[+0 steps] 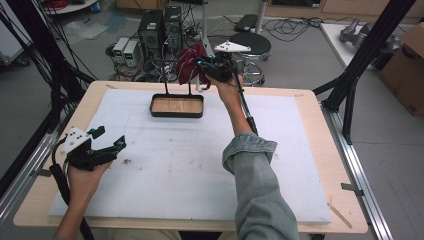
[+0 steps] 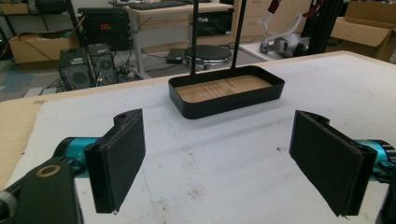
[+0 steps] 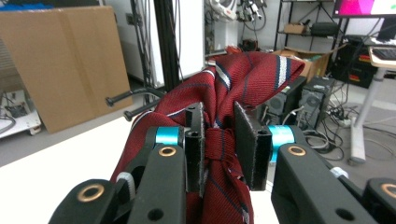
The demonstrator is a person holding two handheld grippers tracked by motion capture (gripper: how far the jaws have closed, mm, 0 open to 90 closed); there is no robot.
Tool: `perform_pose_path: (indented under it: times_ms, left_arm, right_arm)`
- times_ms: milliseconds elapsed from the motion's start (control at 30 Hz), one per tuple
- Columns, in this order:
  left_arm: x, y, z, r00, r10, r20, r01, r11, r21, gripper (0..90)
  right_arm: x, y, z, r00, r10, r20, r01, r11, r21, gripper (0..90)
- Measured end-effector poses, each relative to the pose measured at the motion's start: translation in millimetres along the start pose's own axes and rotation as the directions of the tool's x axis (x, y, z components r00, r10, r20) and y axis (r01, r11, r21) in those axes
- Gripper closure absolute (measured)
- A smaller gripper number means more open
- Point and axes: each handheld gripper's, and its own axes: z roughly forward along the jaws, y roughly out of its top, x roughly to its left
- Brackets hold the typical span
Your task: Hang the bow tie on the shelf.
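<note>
Right gripper view has the right claw (image 3: 219,144) clamped tight on a bunched red striped tie (image 3: 233,88), held up by the rack's black pegs (image 3: 135,102) above the tray (image 1: 177,113). Best play: keep the tie high, drape its fold over a peg before letting go. Left claw (image 2: 224,158) waits wide open, empty, over the counter (image 1: 165,165).

floor: computer towers (image 1: 160,27) | stool (image 1: 250,45) | right: cardboard box (image 1: 406,70)

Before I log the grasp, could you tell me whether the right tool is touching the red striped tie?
Touching. In the right gripper view, the right tool has both black pads pressed against the bunched red striped tie between them.
</note>
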Motion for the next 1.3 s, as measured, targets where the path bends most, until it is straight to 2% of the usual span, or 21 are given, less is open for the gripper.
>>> perform_pose_path:
  times_ms: [67, 167, 233, 300, 333, 400, 500, 533, 600, 667, 733, 967, 1033, 1133, 1300]
  left_arm:
    - [-0.2, -0.1, -0.3, 1.0000, -0.003, 0.000, 0.003, 1.0000, -0.001, 18.8]
    - [-0.1, -0.2, -0.6, 1.0000, -0.002, -0.002, 0.002, 1.0000, -0.002, 18.8]
    - [-0.2, -0.5, -1.0, 1.0000, 0.000, 0.000, 0.000, 1.0000, 0.001, 18.8]
    - [-0.4, -0.8, -0.8, 1.0000, 0.000, -0.001, 0.000, 1.0000, 0.001, 18.9]
    - [-0.4, -1.0, -0.5, 1.0000, 0.000, -0.001, 0.000, 1.0000, 0.003, 18.8]
    - [-0.7, -1.2, -0.2, 1.0000, -0.001, 0.000, 0.001, 1.0000, 0.004, 18.8]
    - [-1.1, -1.6, 0.4, 1.0000, 0.004, 0.002, -0.004, 1.0000, 0.007, 18.9]
    - [-1.3, -1.8, 0.5, 1.0000, 0.005, 0.002, -0.005, 0.9999, 0.009, 18.9]
    - [-2.2, -2.3, 1.4, 1.0000, 0.002, 0.006, -0.002, 0.9999, 0.010, 18.9]
    - [-1.9, -2.3, 1.2, 0.9999, 0.008, 0.007, -0.008, 0.9998, 0.016, 18.9]
    - [-1.9, -2.5, 1.3, 1.0000, 0.000, 0.005, 0.000, 0.9999, 0.011, 18.9]
    - [-2.6, -2.6, 2.2, 1.0000, 0.007, 0.007, -0.007, 0.9998, 0.018, 18.9]
    - [-3.7, -3.2, 3.5, 0.9999, 0.009, 0.009, -0.009, 0.9998, 0.020, 18.9]
    - [-3.6, -3.4, 4.0, 0.9999, 0.007, 0.009, -0.008, 0.9997, 0.023, 18.9]
    - [-2.8, -3.3, 3.2, 0.9999, 0.006, 0.008, -0.006, 0.9998, 0.018, 18.9]
  right_arm:
    - [-2.0, -0.9, 0.3, 0.9999, 0.011, 0.010, -0.011, 1.000, 0.001, 74.2]
    - [-4.3, -2.5, 0.9, 0.9996, 0.003, 0.027, -0.003, 1.000, 0.017, 74.2]
    - [-8.5, -5.6, 0.6, 0.9993, 0.002, 0.038, -0.004, 0.999, 0.047, 74.1]
    - [-9.6, -6.4, -0.1, 0.9994, 0.007, 0.035, -0.009, 0.999, 0.051, 74.1]
    - [-10.7, -7.5, -0.9, 0.9994, -0.012, 0.033, 0.010, 0.998, 0.067, 74.0]
    - [-10.5, -8.1, -1.1, 0.9994, -0.013, 0.031, 0.011, 0.997, 0.073, 74.1]
    - [-12.1, -10.8, -1.5, 0.9986, -0.051, 0.012, 0.050, 0.992, 0.112, 74.0]
    - [-12.1, -10.8, -1.5, 0.9986, -0.051, 0.012, 0.050, 0.992, 0.112, 74.0]
    - [-16.8, -14.9, -2.3, 0.9983, -0.058, 0.011, 0.056, 0.988, 0.147, 73.8]
    - [-19.5, -17.6, -4.2, 0.9987, -0.052, -0.001, 0.051, 0.987, 0.152, 73.6]
    - [-21.1, -20.1, -6.0, 0.9979, -0.065, -0.004, 0.065, 0.985, 0.160, 73.6]
    - [-26.6, -32.8, -10.0, 0.9949, -0.099, -0.023, 0.101, 0.973, 0.209, 73.7]
    - [-26.1, -35.9, -8.4, 0.9927, -0.119, -0.019, 0.120, 0.965, 0.235, 73.6]
    - [-23.5, -40.9, -3.6, 0.9884, -0.151, -0.013, 0.149, 0.952, 0.267, 73.4]
    - [-16.3, -46.2, 6.1, 0.9832, -0.182, 0.004, 0.174, 0.943, 0.285, 72.5]
